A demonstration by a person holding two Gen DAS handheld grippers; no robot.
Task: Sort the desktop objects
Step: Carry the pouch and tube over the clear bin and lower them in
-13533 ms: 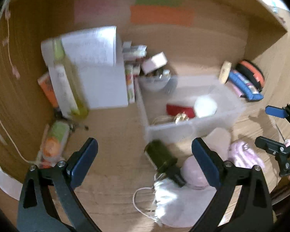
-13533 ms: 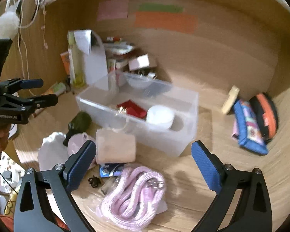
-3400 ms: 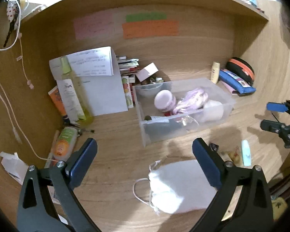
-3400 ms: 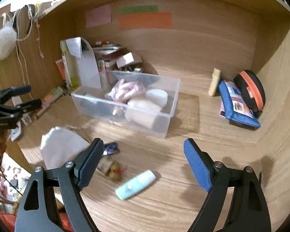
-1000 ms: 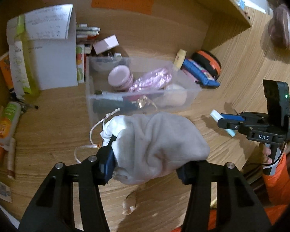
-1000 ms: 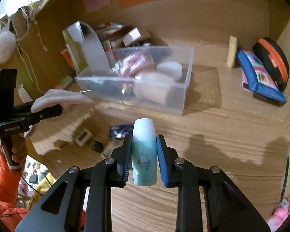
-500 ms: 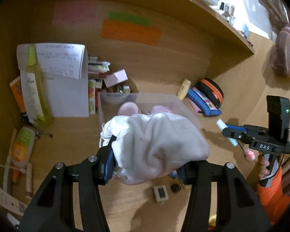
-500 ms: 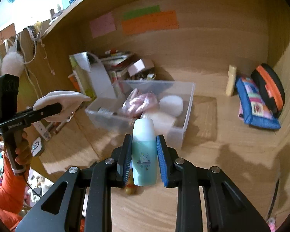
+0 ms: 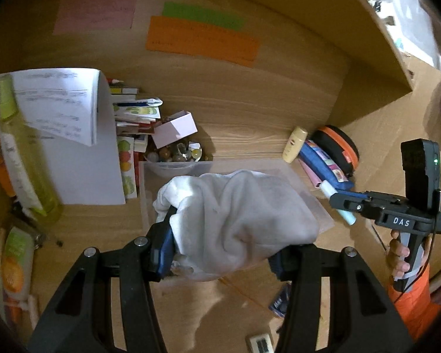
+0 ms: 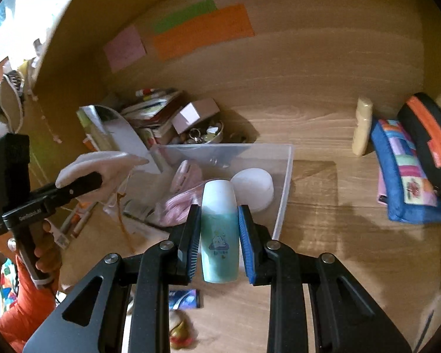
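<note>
My left gripper (image 9: 220,244) is shut on a white cloth drawstring pouch (image 9: 235,220) and holds it in the air over the near edge of the clear plastic bin (image 9: 308,197). My right gripper (image 10: 219,232) is shut on a pale teal tube with a white cap (image 10: 219,229), held above the bin's (image 10: 283,194) near right corner. In the bin lie a pink cord bundle (image 10: 176,203), a pink jar (image 10: 185,173) and a white round jar (image 10: 254,186). The pouch hides most of the bin in the left wrist view.
A white paper stand (image 9: 73,153), a yellow-green bottle (image 9: 23,158), stacked books (image 9: 132,114) and a bowl of trinkets (image 9: 176,154) stand behind the bin. A blue pouch (image 10: 402,176), an orange-black case (image 10: 432,135) and a cream tube (image 10: 361,126) lie right. Small items (image 10: 185,298) lie on the near desk.
Both grippers have moved forward toward the bin with their loads. The pouch now hangs over the bin's near side and the teal tube is above its near right corner.
</note>
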